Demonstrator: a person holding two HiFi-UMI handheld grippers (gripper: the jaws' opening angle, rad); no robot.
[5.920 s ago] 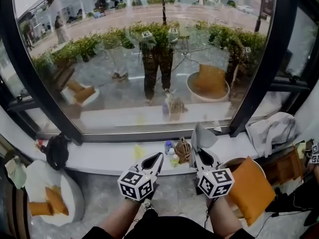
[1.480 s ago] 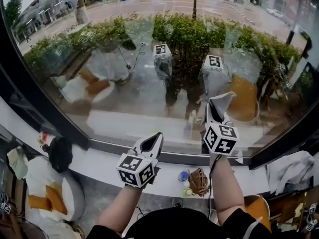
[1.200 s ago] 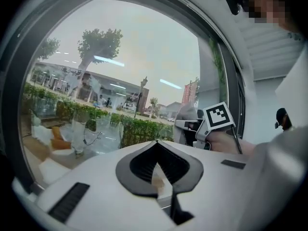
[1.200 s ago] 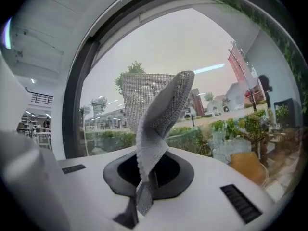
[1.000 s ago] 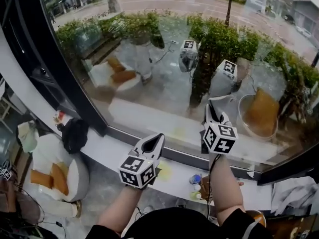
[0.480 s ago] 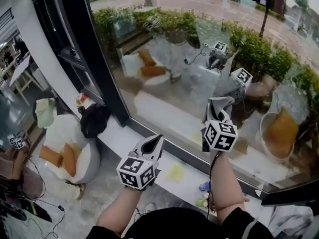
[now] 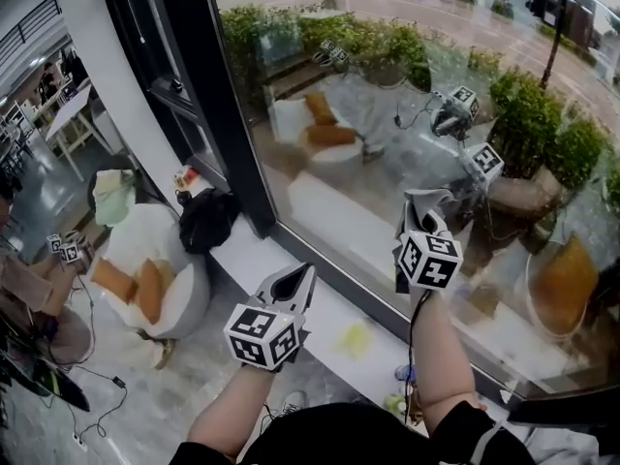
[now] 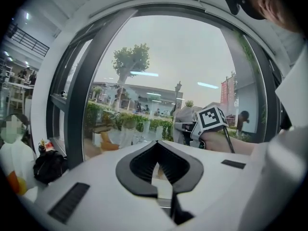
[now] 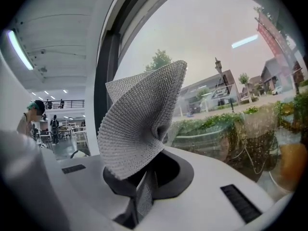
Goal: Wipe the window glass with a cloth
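Cloth (image 7: pixel 429 199) in right gripper (image 7: pixel 422 209), before window glass (image 7: pixel 378 134); left gripper (image 7: pixel 301 279) lower left, above sill (image 7: pixel 254 260); bag (image 7: pixel 205 221) on sill's left end.

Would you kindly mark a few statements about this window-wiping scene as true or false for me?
1. The right gripper grips a grey cloth. True.
2. The left gripper holds a second cloth. False: its fingers are together with nothing between them.
3. A black bag rests on the window sill. True.
4. The white chair carries blue pillows. False: its cushions are orange.
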